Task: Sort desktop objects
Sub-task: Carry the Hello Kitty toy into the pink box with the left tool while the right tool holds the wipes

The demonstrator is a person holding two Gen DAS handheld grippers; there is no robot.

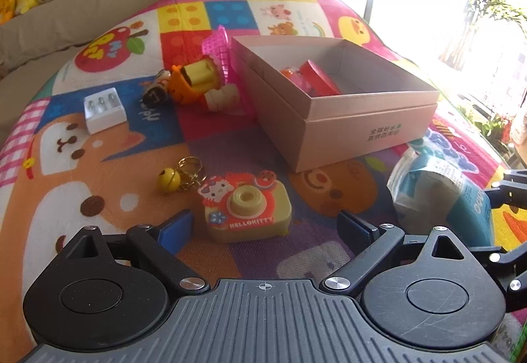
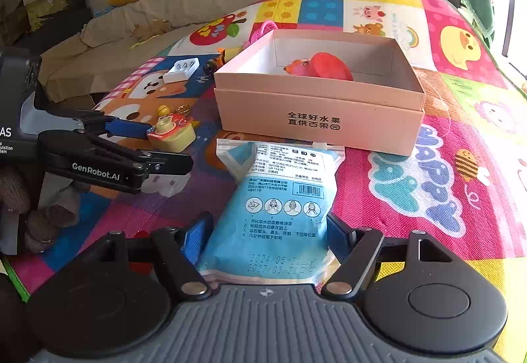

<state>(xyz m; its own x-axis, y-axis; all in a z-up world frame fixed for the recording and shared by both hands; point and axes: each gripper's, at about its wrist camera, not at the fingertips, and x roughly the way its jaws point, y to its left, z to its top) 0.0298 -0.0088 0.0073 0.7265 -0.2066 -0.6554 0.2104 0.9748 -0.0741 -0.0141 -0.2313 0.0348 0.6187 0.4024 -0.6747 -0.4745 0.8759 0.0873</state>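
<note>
Blue pouch lies flat on the tabletop, its long axis running from 6 to 12 o'clock, sealed end toward the pink box. Right gripper straddles its near half, pads touching both sides. Left gripper stands wide, jaws either side of the toy camera; its keyring points to 11 o'clock.

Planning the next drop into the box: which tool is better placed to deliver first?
Right. The right tool grips the blue plastic packet, directly facing the open pink cardboard box. The left tool is open and empty, the yellow camera toy ungripped.
</note>
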